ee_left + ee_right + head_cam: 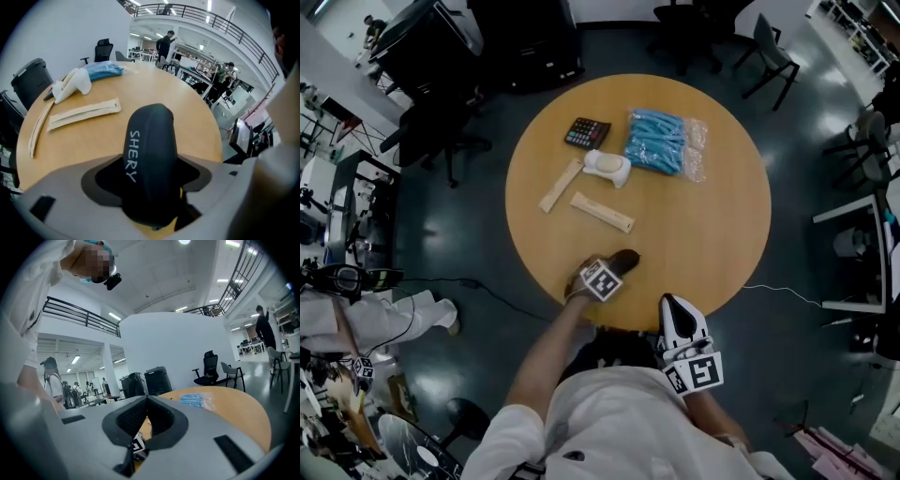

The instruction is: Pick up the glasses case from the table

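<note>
The black glasses case [624, 260] lies near the front edge of the round wooden table [703, 234]. My left gripper [616, 267] points steeply down over it. In the left gripper view the case [150, 150], with white lettering on its top, fills the space between the jaws, and both pads sit against its sides. My right gripper [673, 306] hangs off the table's front edge, close to the person's body. In the right gripper view its fingertips [147, 398] meet with nothing between them.
Farther back on the table lie a calculator [587, 132], a bag of blue items [661, 141], a white object [607, 167] and two flat beige packets [602, 212] [560, 186]. Office chairs [769, 52] and desks ring the table.
</note>
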The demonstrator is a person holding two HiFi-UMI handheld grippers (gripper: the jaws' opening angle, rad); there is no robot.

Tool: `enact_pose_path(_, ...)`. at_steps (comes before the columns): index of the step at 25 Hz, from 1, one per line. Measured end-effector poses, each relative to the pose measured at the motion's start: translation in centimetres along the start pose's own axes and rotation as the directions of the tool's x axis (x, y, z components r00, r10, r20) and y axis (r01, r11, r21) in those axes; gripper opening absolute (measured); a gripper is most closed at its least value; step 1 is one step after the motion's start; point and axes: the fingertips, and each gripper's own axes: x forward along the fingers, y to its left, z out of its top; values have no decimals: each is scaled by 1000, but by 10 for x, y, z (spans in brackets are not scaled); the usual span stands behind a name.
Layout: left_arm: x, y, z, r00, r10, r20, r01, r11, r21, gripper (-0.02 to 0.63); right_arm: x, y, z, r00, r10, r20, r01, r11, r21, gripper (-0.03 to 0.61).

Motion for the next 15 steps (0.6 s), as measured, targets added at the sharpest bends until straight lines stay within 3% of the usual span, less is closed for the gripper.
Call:
enact_pose_path(4, -35, -2, 15, 989, 51, 138, -46, 998, -39, 333, -2, 1, 2, 1000, 7, 13, -7, 1000, -17, 15)
enact_pose_path(6, -68, -3, 27, 962, 106, 254, -91, 994, -67, 333, -1, 2, 5, 1000, 11, 23, -10, 1000, -28, 15)
enact_pose_path(7, -88, -6, 35, 936, 135, 326, -114, 990, -80, 333, -1, 3, 7, 1000, 13, 28, -12, 999, -36, 15)
enact_pose_path(8, -111, -9, 44, 900, 163, 405, -137, 986, -92, 333, -1, 3, 10, 999, 14, 34, -12, 999, -44, 15)
enact_pose_path(10, -165, -22, 60, 801, 209, 561, -174, 978, -116, 333, -4, 5, 15, 999, 15, 46, -13, 998, -58, 15)
enact_pose_path(13, -250, -47, 79, 623, 258, 739, -197, 965, -171, 331, -8, 9, 25, 998, 18, 67, -12, 997, -77, 15)
enact_pose_path(15, -304, -64, 91, 487, 287, 825, -201, 956, -213, 331, -9, 10, 31, 997, 23, 79, -16, 996, -90, 15)
